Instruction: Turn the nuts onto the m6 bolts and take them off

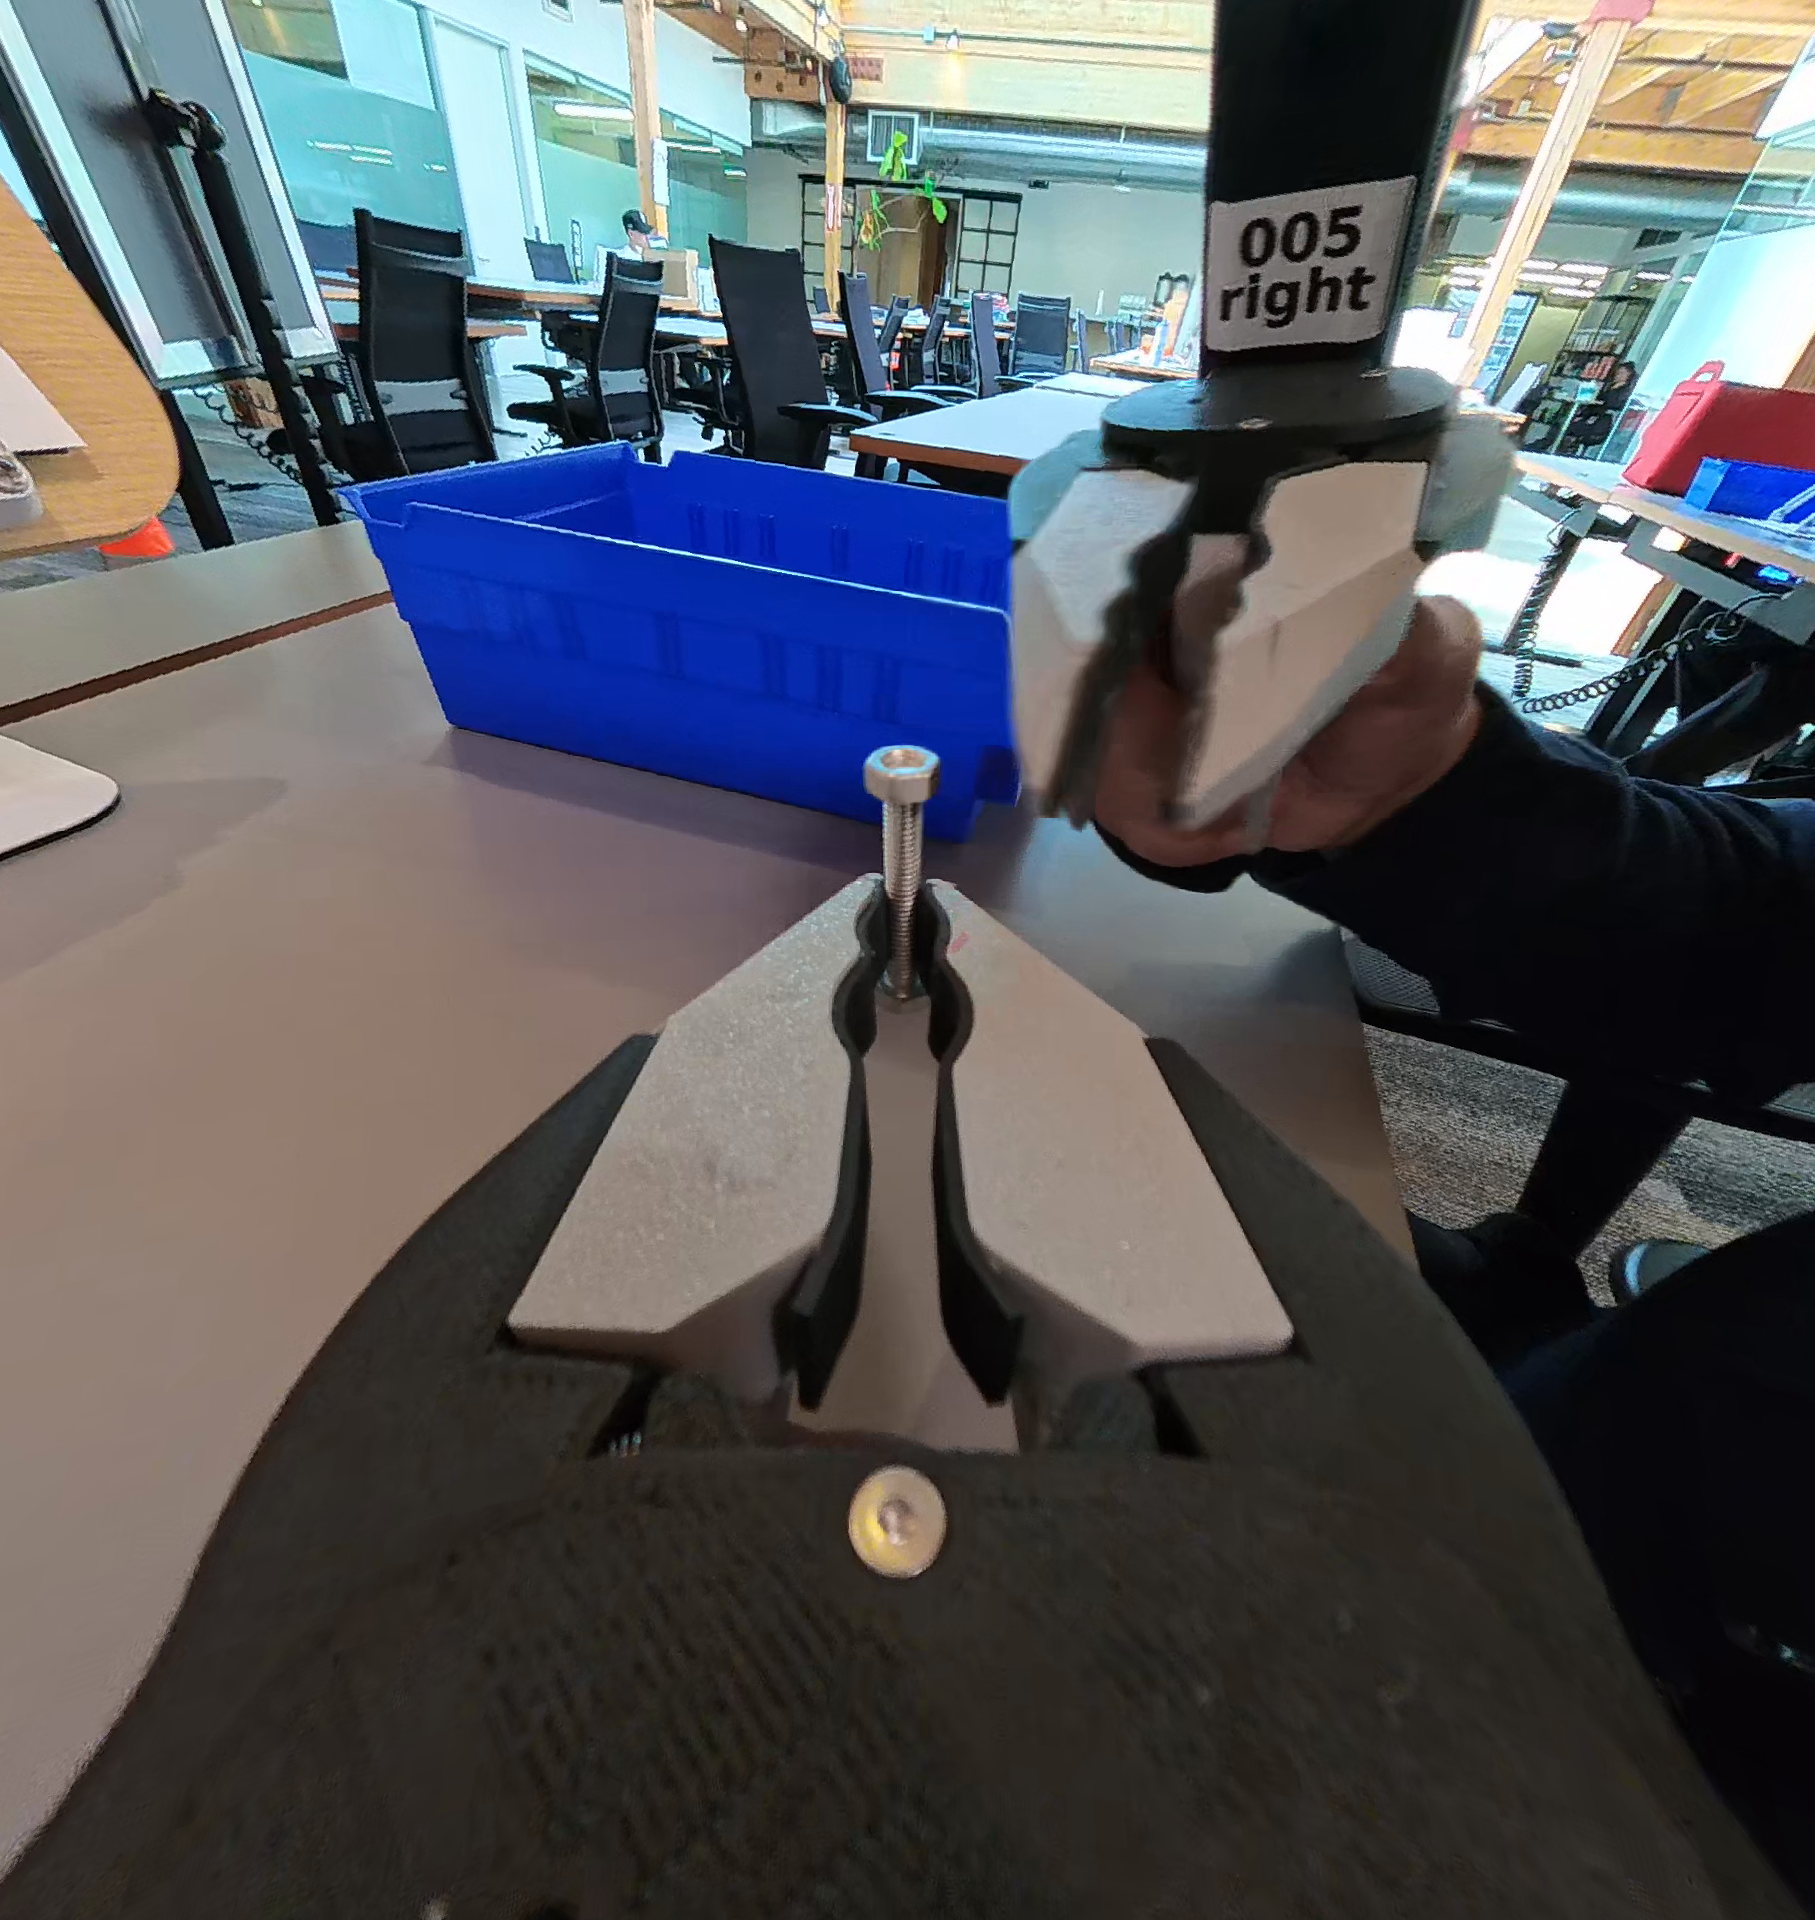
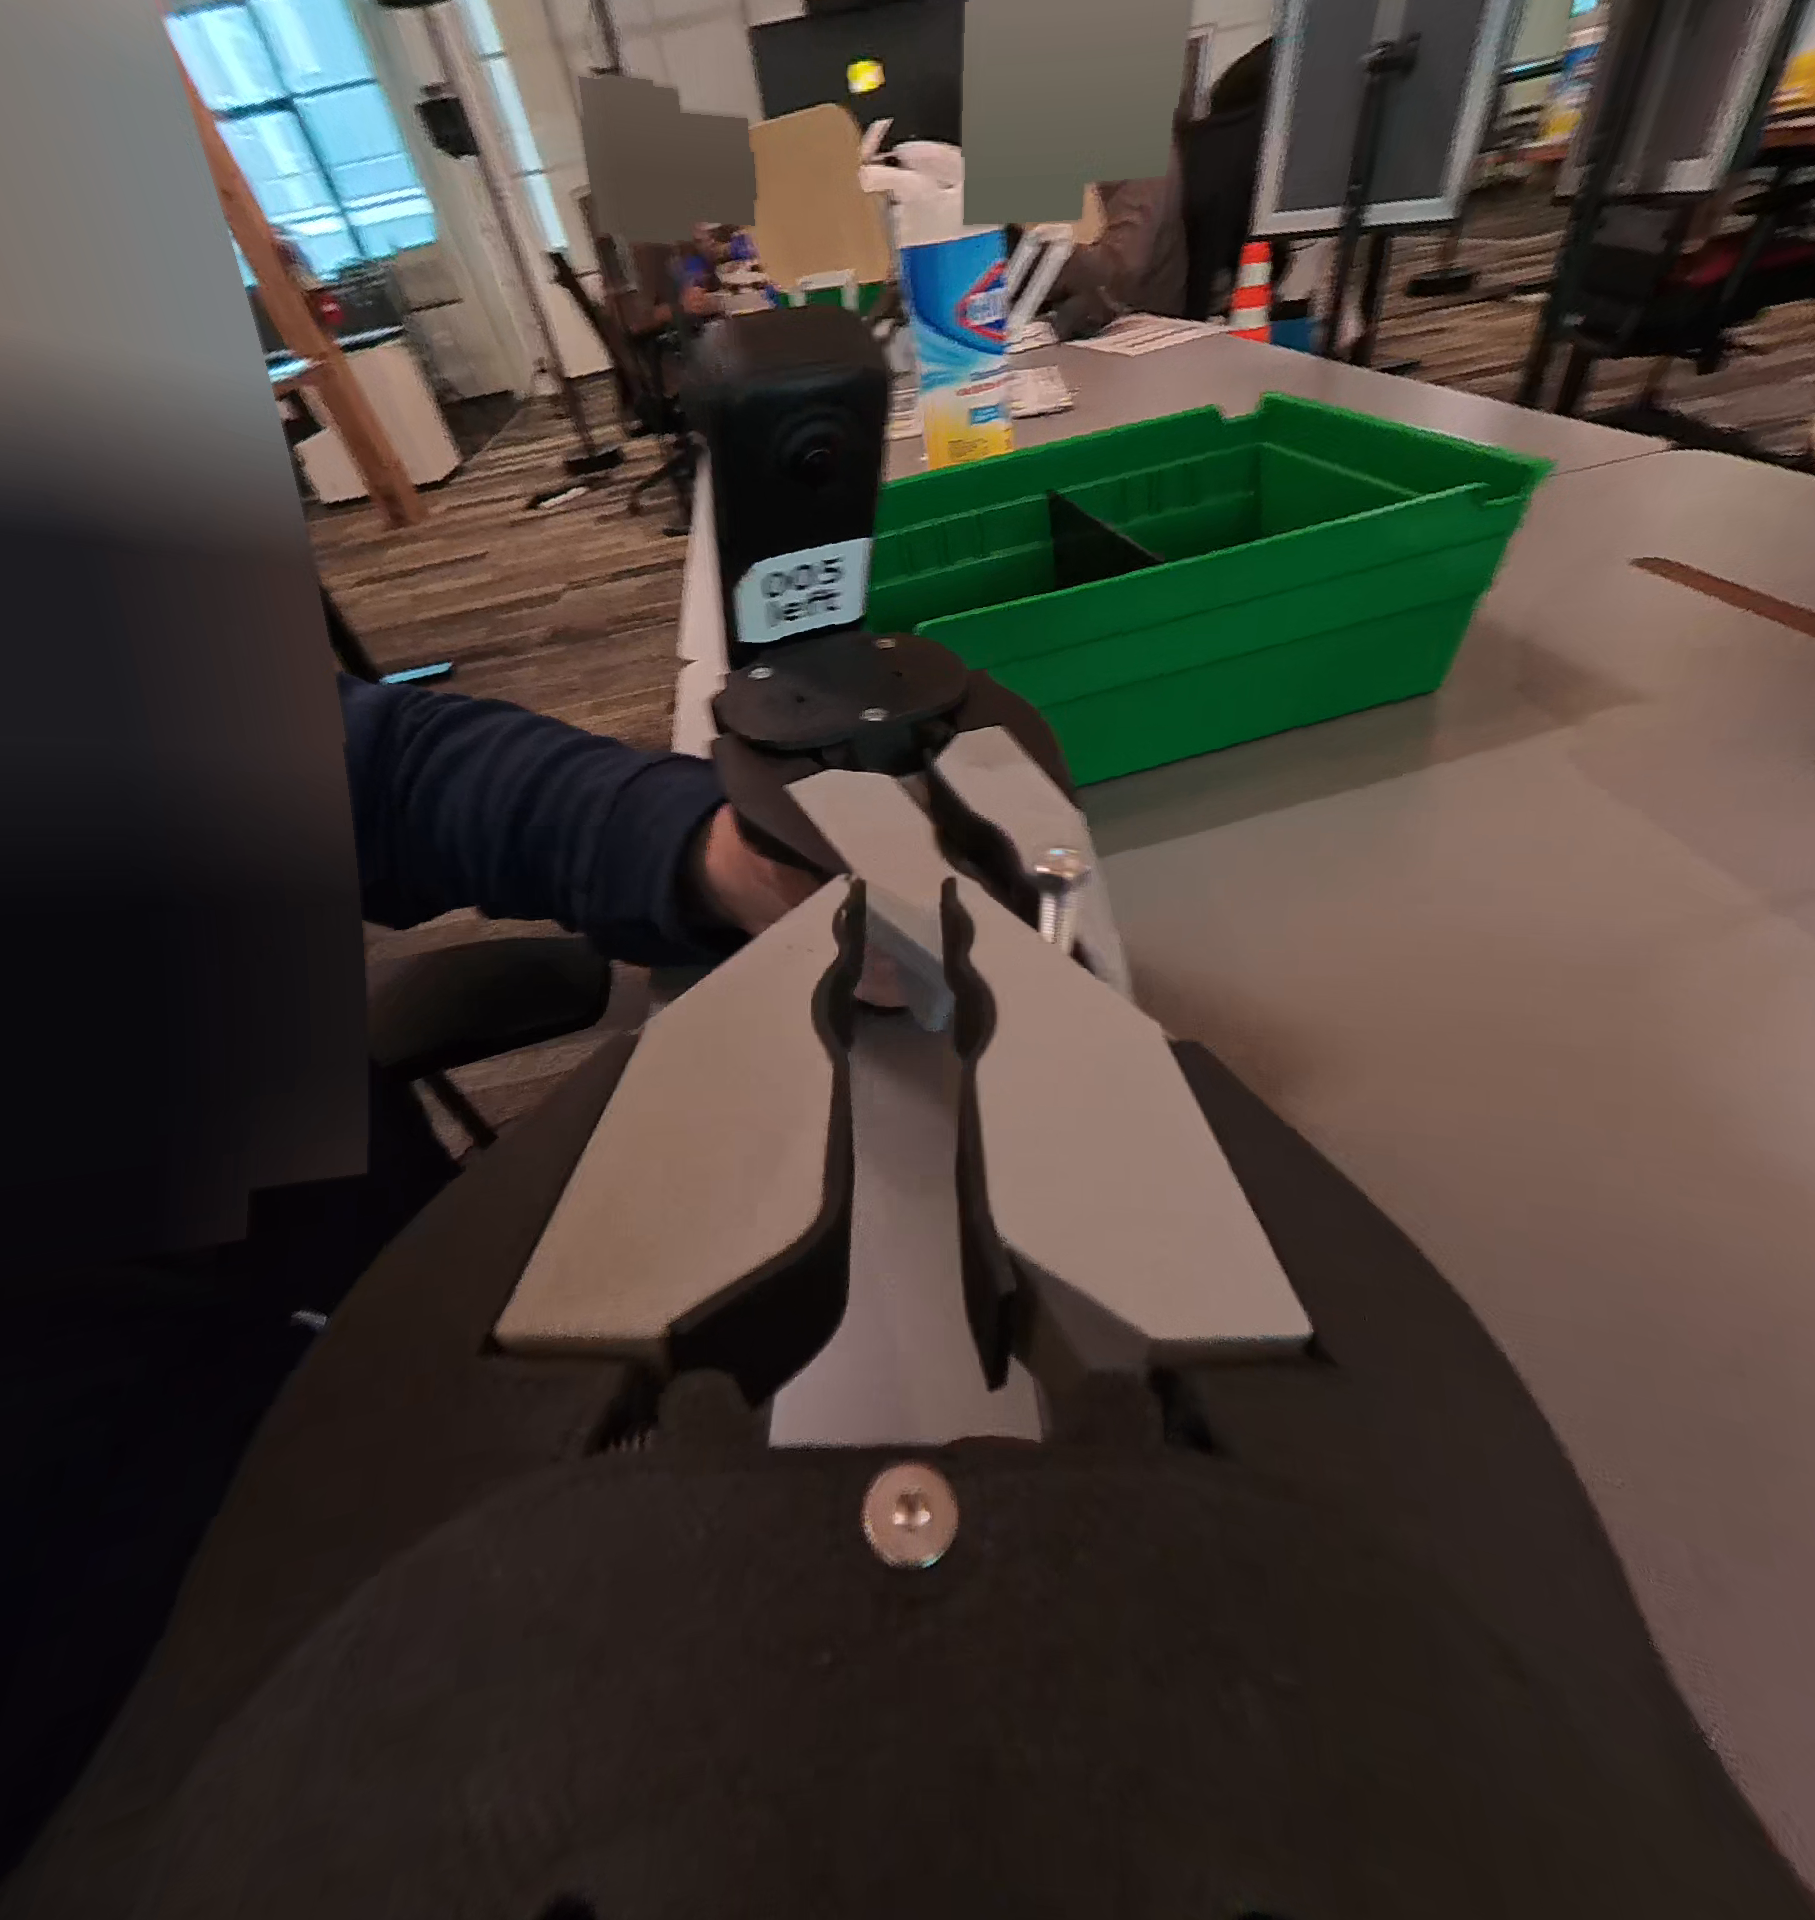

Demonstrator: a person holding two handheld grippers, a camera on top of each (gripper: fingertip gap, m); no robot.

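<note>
My left gripper (image 1: 903,899) is shut on the shaft of a silver M6 bolt (image 1: 901,831). The bolt stands upright with its socket head on top. A nut (image 1: 901,992) sits on its lower end, in the hollow between the pads. My right gripper (image 1: 1121,816) hangs up and to the right of the bolt, apart from it. In the right wrist view my right gripper (image 2: 900,899) is slightly open with nothing seen between its fingers. It points at the left gripper (image 2: 970,852) and the bolt (image 2: 1059,894).
A blue bin (image 1: 674,623) stands on the grey table (image 1: 311,935) just behind the bolt. A green divided bin (image 2: 1246,623) stands beyond the left gripper, with a wipes canister (image 2: 960,343) behind it. A white flat object (image 1: 9,790) lies at the left edge. My hands' fingertips stand some 5 cm from each other.
</note>
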